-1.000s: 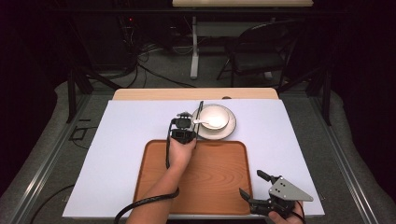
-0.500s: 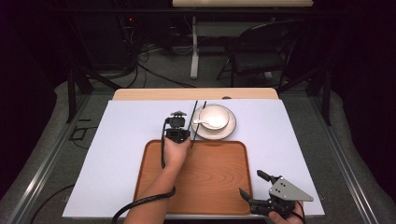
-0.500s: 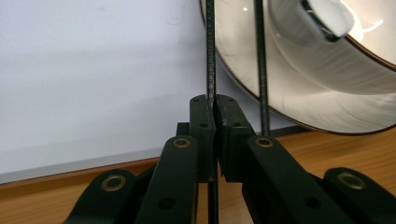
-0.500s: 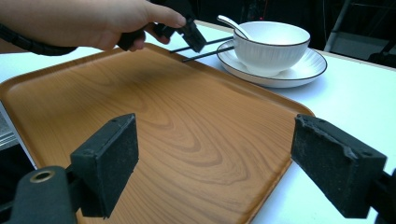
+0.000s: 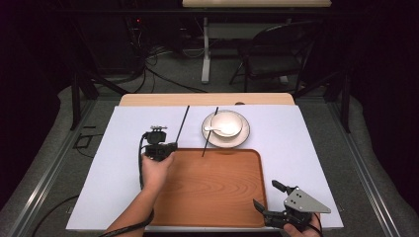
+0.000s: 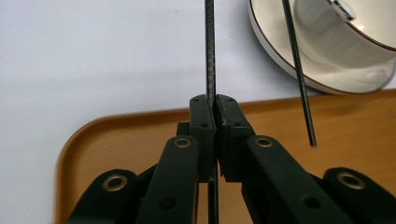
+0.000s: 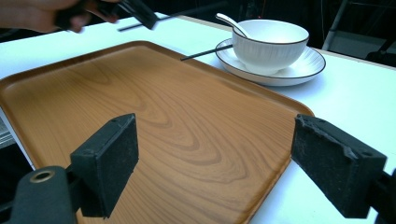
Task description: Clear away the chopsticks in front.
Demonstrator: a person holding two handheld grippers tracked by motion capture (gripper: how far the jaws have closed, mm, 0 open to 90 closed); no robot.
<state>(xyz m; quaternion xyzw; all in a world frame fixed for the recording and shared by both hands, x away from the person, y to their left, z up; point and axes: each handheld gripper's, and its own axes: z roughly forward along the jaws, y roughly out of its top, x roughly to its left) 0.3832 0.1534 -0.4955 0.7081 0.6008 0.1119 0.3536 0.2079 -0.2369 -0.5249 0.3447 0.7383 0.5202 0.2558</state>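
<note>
My left gripper hovers over the tray's far left corner, shut on the near end of a thin black chopstick that points away over the white tabletop. In the left gripper view the jaws pinch this chopstick tightly. A second black chopstick lies slanted, its far part on the saucer and its near tip over the tray. A white bowl with a white spoon stands on the saucer. My right gripper stands open and empty at the tray's near right corner.
The wooden tray lies at the near middle of the white table cover. In the right gripper view the tray spreads between the open jaws, with the bowl behind it. A dark chair and cables sit beyond the table.
My left gripper has moved left and slightly nearer, away from the bowl, carrying one chopstick apart from the other. The second chopstick stays against the saucer. The right gripper has not moved.
</note>
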